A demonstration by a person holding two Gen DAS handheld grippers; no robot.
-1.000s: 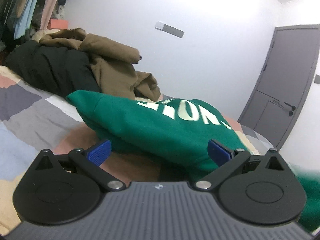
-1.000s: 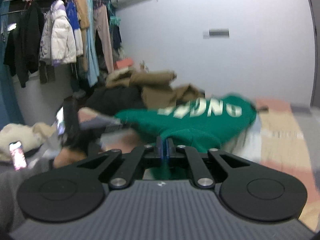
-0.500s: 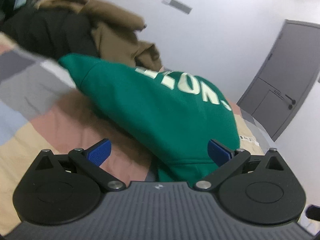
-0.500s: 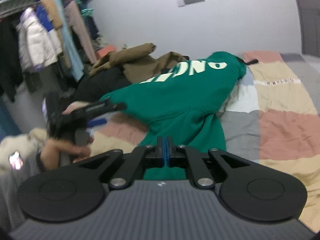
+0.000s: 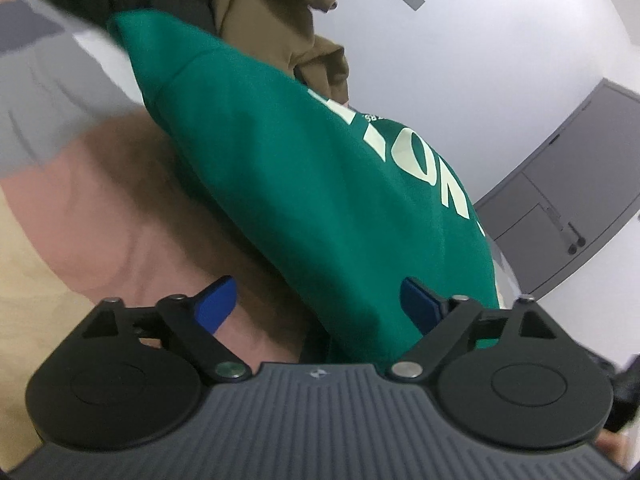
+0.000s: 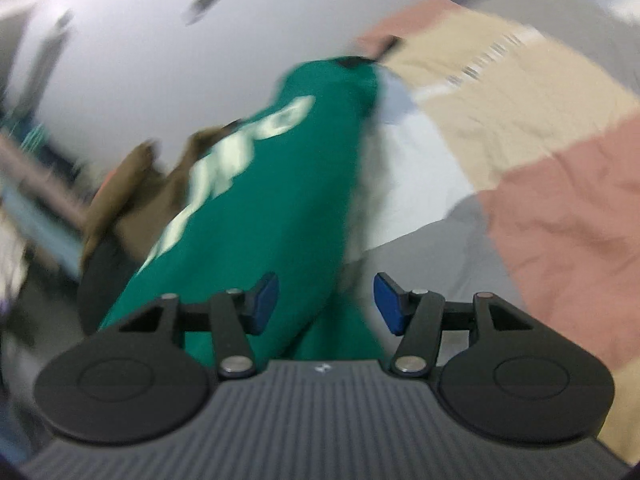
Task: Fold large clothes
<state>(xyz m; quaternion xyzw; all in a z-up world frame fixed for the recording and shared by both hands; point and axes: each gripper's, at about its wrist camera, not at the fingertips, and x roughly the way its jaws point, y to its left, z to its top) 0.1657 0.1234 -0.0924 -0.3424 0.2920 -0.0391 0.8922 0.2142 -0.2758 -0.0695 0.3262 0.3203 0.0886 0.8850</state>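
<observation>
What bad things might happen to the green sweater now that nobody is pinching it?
1. Both the left gripper and the right gripper are open, so the green sweatshirt may flop into a lumpy heap on the patchwork blanket.
2. It lies next to the brown garment, so a careless grab might catch both.
3. The right view is blurred, so a grab now may miss.
</observation>
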